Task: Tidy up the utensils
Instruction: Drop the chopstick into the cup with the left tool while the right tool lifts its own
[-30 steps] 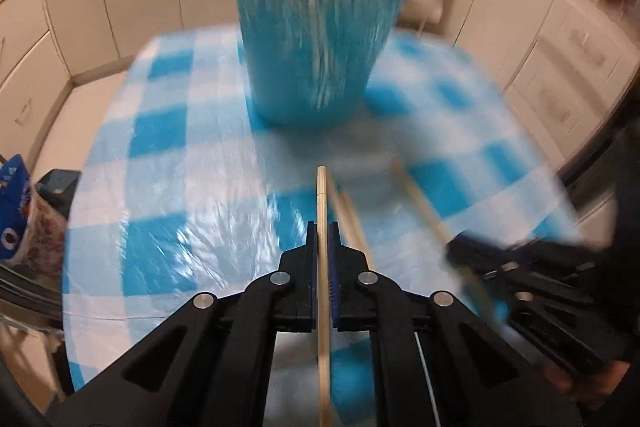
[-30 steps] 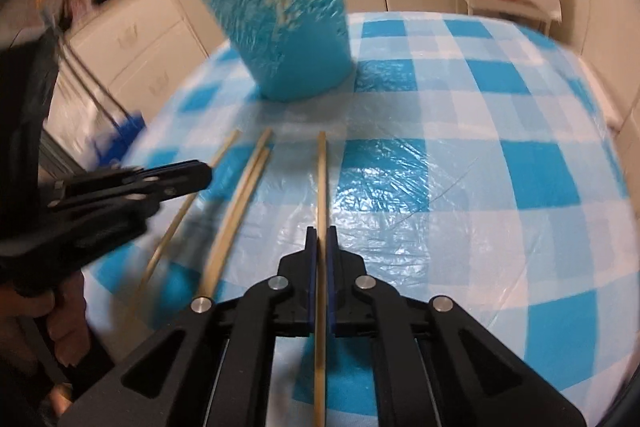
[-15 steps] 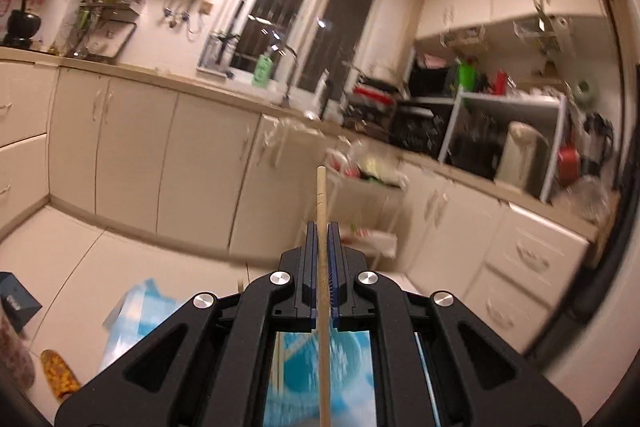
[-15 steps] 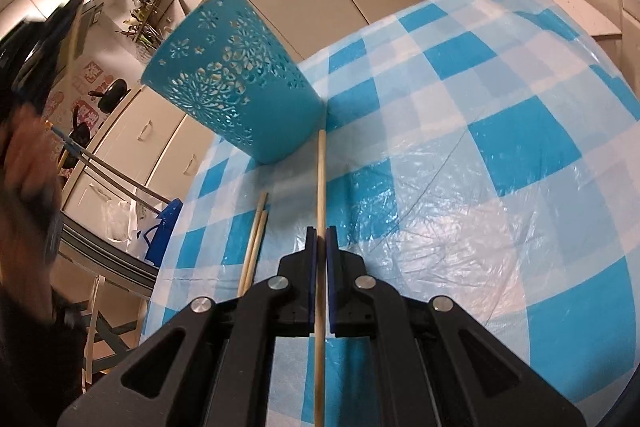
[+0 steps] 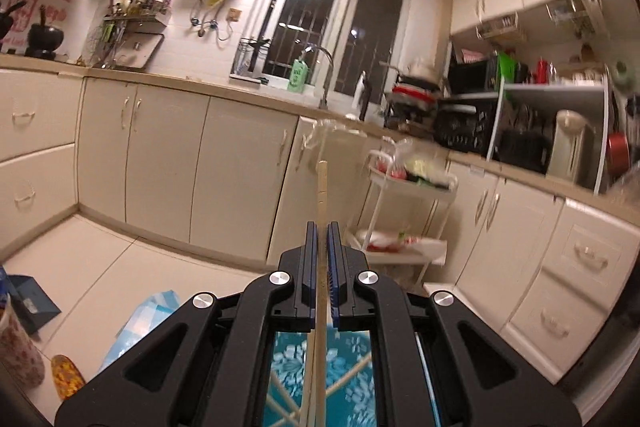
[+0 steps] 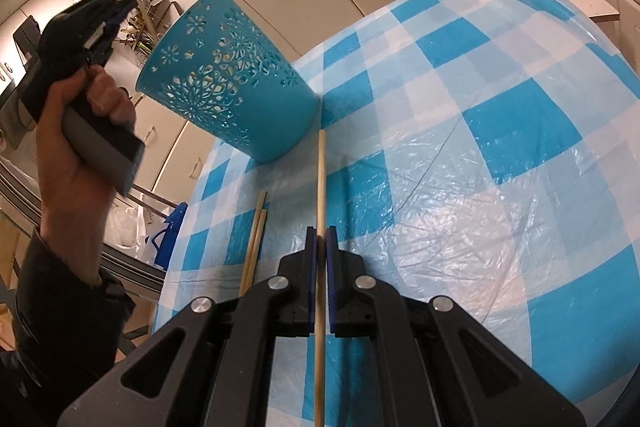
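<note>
Left claw is pinched tight on a single chopstick, the stick running straight out past the tips toward the kitchen cabinets. The claw is up high, aimed almost level, and right beneath it, through the frame, you can see the teal basket with pale sticks already leaning inside. In the right wrist view the person's hand grips that left claw's handle beside the basket's open mouth, with a dark sleeve below.

Right claw, pressed together on its own chopstick, angled down over the desk. That stick's far end sits just short of the basket's base, close beside it; whether it touches, I cannot tell. The teal basket, with flower cut-outs in its wall, stands on the checked blue-and-white cloth near the desk's far-left edge.

Two more chopsticks lie side by side on the cloth just left of the right claw, touching each other, pointing roughly toward the basket.

To the right of the held stick the cloth under its clear plastic cover is wide open out to the rounded edge. To the left the desk rim is near, just past the loose pair.
</note>
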`<state>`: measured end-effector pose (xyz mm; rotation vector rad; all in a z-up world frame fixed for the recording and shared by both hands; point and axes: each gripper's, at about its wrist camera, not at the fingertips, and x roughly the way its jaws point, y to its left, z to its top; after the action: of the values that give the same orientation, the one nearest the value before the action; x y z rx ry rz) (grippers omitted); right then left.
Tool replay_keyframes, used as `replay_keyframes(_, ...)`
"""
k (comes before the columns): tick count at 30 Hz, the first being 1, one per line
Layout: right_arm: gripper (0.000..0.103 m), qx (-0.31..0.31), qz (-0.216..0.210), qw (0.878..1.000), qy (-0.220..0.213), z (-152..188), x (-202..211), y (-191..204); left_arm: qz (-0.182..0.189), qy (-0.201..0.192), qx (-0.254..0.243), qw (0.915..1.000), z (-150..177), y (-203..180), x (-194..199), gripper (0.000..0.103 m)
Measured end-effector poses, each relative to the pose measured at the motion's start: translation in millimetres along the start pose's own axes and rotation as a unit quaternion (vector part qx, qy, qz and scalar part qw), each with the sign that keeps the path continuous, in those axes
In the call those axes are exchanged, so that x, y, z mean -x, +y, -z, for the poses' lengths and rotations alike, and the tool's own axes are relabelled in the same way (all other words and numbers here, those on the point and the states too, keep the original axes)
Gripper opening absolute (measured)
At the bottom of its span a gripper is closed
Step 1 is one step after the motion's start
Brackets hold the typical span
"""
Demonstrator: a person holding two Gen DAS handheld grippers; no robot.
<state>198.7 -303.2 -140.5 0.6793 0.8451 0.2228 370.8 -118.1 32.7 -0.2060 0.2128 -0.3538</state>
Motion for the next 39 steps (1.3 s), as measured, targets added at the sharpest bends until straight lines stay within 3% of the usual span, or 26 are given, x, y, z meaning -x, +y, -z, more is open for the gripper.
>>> replay_keyframes(9,0.005,-0.001,-0.001,1.0,-0.004,-0.2,2.0,-0.4,-0.009,0.054,-0.01,0.9984,25.4,8.5,17.3,0.007)
replay_keyframes(11,0.005,-0.002,-0.005,1.0,-0.008,-0.7,3.7,-0.5,-0.014,0.061,-0.006,0.998,28.1,14.1,33.5,0.013)
replay_keyframes(13,0.005,-0.001,-0.014,1.0,-0.017,-0.9,7.8,0.0,-0.021,0.065,0.003,0.9977,32.0,22.5,54.4,0.031)
replay_keyframes(15,0.005,-0.007,-0.024,0.999,-0.023,-0.8,11.3,-0.7,-0.029,0.069,0.009,0.9972,37.4,29.5,71.7,0.038)
replay_keyframes(22,0.005,-0.005,-0.064,0.995,-0.078,-9.9,41.6,22.3,-0.051,0.114,0.041,0.9913,80.6,58.4,132.7,0.043)
replay_keyframes(26,0.005,0.024,-0.091,0.988,-0.12,-39.2,54.4,56.7,-0.064,0.144,0.07,0.9851,108.5,74.9,156.7,0.043)
replay_keyframes(31,0.005,0.078,-0.117,0.976,-0.167,-101.0,49.9,118.3,-0.072,0.162,0.095,0.9795,130.5,87.3,179.6,0.044)
replay_keyframes(35,0.005,0.131,-0.098,0.965,-0.205,-144.2,27.8,165.3,-0.076,0.172,0.108,0.9763,140.6,98.0,188.2,0.044)
replay_keyframes(39,0.005,0.148,-0.056,0.967,-0.199,-174.4,-15.5,183.8,-0.082,0.174,0.12,0.974,141.7,109.2,191.4,0.044)
